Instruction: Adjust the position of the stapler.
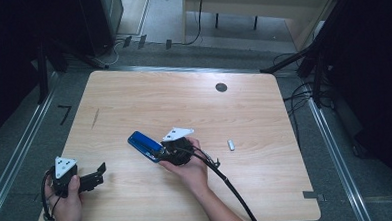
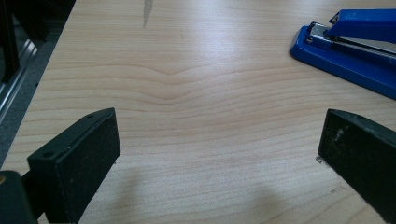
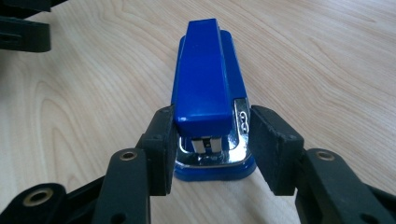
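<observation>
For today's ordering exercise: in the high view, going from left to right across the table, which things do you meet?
Left tongs → blue stapler → right tongs → small grey piece.

Glossy blue stapler (image 3: pixel 208 79), wood-grain table (image 1: pixel 133 98)

I see the table (image 1: pixel 133 103) evenly lit from above, while the room around it falls off almost to black. A pale sheen runs across the wood in my left gripper view, with soft shadows under the near jaws (slightly blurred). The stapler (image 3: pixel 208 88) looks sharp, its chrome perhaps glaring a little.
</observation>
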`<state>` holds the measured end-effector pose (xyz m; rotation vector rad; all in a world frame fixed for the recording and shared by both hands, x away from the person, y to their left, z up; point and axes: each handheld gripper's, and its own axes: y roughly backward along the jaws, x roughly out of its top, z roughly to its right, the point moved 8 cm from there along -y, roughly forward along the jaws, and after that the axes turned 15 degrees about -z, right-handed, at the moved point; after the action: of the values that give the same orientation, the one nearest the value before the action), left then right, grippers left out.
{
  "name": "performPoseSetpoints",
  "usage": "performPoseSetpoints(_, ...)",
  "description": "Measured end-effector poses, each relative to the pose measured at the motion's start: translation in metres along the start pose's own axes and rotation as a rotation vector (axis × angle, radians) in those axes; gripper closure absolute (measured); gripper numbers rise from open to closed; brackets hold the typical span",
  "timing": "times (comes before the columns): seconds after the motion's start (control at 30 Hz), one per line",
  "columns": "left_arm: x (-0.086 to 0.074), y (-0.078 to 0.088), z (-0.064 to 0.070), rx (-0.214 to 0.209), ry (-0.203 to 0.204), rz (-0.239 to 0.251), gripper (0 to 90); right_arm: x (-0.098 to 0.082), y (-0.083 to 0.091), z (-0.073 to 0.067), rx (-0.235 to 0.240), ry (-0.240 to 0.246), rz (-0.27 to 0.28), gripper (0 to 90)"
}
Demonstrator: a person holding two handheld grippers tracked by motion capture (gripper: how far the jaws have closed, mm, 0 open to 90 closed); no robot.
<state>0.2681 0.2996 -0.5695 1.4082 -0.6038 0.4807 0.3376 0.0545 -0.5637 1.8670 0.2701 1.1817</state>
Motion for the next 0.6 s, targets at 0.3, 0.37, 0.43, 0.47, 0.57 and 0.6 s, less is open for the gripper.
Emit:
performPoseSetpoints(0.3, 0.0, 0.0, 0.0, -0.002, -0.001, -0.004, 0.0, 0.011, -0.015, -0.001, -0.027, 0.009, -0.009, 56.2)
performPoseSetpoints(0.37, 0.0, 0.0, 0.0, -0.001, 0.001, -0.003, 0.0, 0.013, -0.019, -0.002, -0.03, 0.007, -0.008, 56.4)
performPoseSetpoints(0.43, 0.0, 0.0, 0.0, -0.001, 0.001, -0.004, 0.0, 0.016, -0.022, -0.002, -0.017, -0.003, 0.002, 56.6)
performPoseSetpoints(0.47, 0.0, 0.0, 0.0, -0.002, 0.001, -0.006, 0.0, 0.017, -0.024, -0.001, -0.015, -0.006, 0.006, 57.0)
performPoseSetpoints(0.57, 0.0, 0.0, 0.0, -0.003, 0.002, -0.007, 0.0, 0.021, -0.028, -0.003, -0.02, -0.002, 0.018, 60.1)
performPoseSetpoints(0.6, 0.0, 0.0, 0.0, -0.003, 0.001, -0.008, 0.0, 0.022, -0.03, -0.004, -0.019, 0.0, 0.015, 62.8)
